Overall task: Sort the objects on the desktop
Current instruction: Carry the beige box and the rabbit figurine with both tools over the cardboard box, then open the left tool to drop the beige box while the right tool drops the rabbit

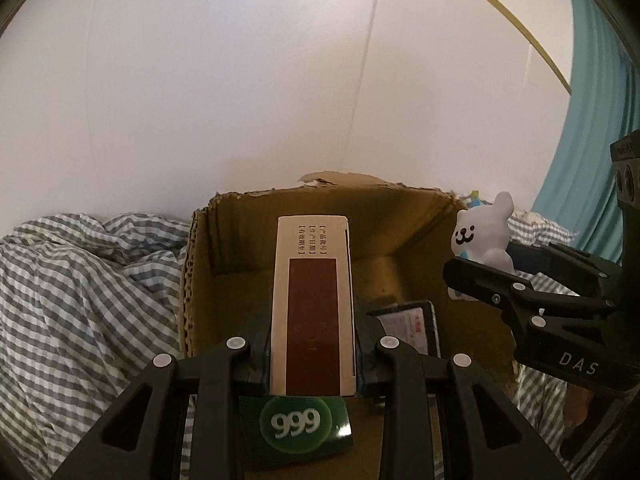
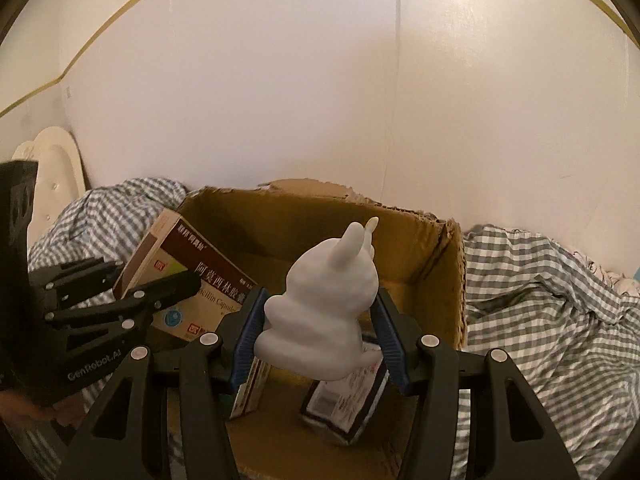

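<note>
Claws clamp: left (image 1: 314, 360) glossy carton (image 1: 312, 304); right (image 2: 320, 328) smooth white figurine (image 2: 324, 320).

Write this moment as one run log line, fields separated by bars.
left gripper: holds medicine box | right gripper: holds white figurine | both over cardboard box

White wall (image 2: 320, 92) behind, vertical panel seams, thin gold trim line (image 2: 100, 36) arcing across top. Rumpled grey-white gingham bedding (image 2: 552, 300) on both sides, cream padded headboard (image 2: 56, 172) at far left. Teal curtain (image 1: 592, 92) at right edge, soft warm light.
</note>
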